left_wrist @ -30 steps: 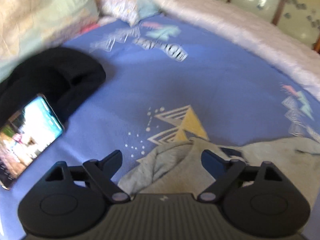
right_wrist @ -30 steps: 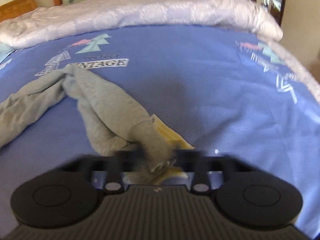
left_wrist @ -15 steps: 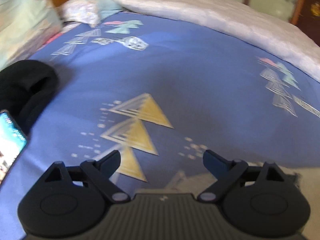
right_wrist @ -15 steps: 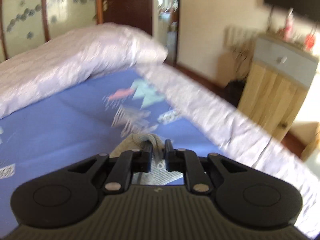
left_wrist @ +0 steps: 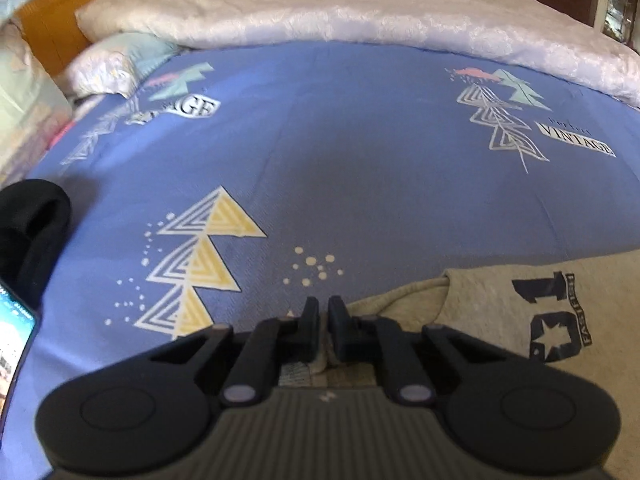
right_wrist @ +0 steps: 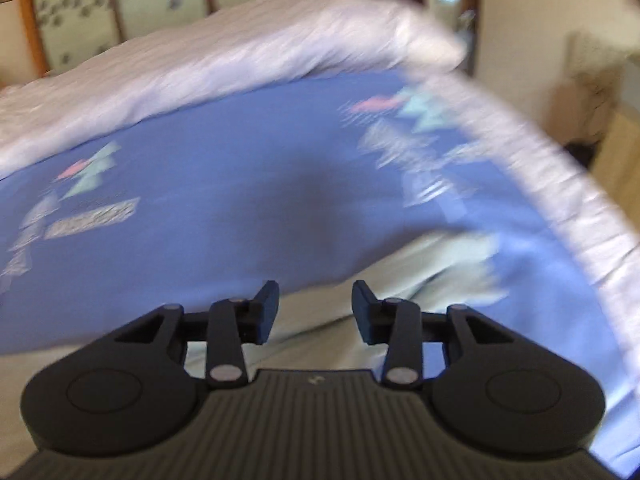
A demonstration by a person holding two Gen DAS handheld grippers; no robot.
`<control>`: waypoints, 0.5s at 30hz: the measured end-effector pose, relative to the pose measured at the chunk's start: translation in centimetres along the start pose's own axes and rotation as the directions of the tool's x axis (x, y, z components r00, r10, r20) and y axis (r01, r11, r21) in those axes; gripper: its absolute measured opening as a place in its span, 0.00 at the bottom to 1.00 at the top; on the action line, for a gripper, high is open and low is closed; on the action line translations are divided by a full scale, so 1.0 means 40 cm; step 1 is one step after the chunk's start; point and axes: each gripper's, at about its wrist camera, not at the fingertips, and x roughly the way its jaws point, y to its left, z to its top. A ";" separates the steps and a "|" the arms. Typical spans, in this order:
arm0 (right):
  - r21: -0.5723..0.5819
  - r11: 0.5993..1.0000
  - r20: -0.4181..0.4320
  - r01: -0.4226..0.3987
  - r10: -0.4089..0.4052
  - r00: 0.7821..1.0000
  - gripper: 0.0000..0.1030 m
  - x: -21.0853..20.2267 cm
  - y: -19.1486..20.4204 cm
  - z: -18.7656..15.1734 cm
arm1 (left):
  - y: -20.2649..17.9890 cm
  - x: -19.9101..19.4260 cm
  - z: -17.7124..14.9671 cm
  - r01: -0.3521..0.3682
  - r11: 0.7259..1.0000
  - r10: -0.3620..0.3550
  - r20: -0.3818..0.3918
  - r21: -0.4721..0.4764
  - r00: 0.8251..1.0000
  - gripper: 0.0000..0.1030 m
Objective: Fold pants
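Grey pants [left_wrist: 500, 304] with dark print are being shown lower right on a blue sheet [left_wrist: 340, 168] patterned with yellow triangles; a white quilt [left_wrist: 360, 16] is lying along the top.

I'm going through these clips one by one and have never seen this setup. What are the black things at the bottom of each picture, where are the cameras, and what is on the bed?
There is no robot. A person holds a two-finger tool in each hand, and a fisheye camera on each looks forward along its fingers. In the left view the left tool is shut on an edge of the grey pants, which lie on the blue bedsheet. A black garment and a phone sit at the left edge. In the blurred right view the right tool is opening above the grey fabric, pressing on nothing. A white quilt lies along the far side.
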 end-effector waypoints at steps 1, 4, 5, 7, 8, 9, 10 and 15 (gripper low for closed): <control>0.051 0.997 -0.040 -0.052 0.054 0.998 0.42 0.017 0.007 -0.012 | 0.002 -0.005 -0.001 -0.008 1.000 0.008 0.009 -0.011 1.000 0.07; 0.254 0.963 -0.131 -0.088 0.124 0.984 0.42 0.085 -0.006 -0.028 | 0.025 -0.023 0.009 -0.018 0.998 0.020 0.039 -0.060 0.999 0.05; 0.319 0.945 -0.139 -0.065 0.115 0.984 0.42 0.109 -0.019 -0.031 | 0.033 -0.031 0.015 -0.018 0.997 0.022 0.050 -0.077 0.999 0.05; 0.415 0.908 -0.110 -0.064 0.120 0.987 0.28 0.137 -0.042 -0.028 | 0.048 -0.043 0.029 -0.028 0.994 0.035 0.071 -0.106 0.997 0.04; 0.435 0.898 -0.087 -0.073 0.122 0.989 0.05 0.150 -0.046 -0.016 | 0.055 -0.047 0.039 -0.046 0.993 0.056 0.085 -0.113 0.995 0.03; 0.433 0.897 -0.061 -0.086 0.124 0.990 0.05 0.158 -0.042 0.005 | 0.060 -0.051 0.050 -0.084 0.990 0.097 0.109 -0.116 0.989 0.03; 0.419 0.902 -0.026 -0.100 0.122 0.992 0.05 0.159 -0.031 0.029 | 0.068 -0.057 0.065 -0.114 0.986 0.130 0.138 -0.123 0.982 0.03; 0.277 0.949 0.103 -0.150 0.125 0.987 0.25 0.181 0.075 0.121 | 0.131 -0.042 0.119 -0.093 0.959 0.132 0.129 -0.268 0.983 0.07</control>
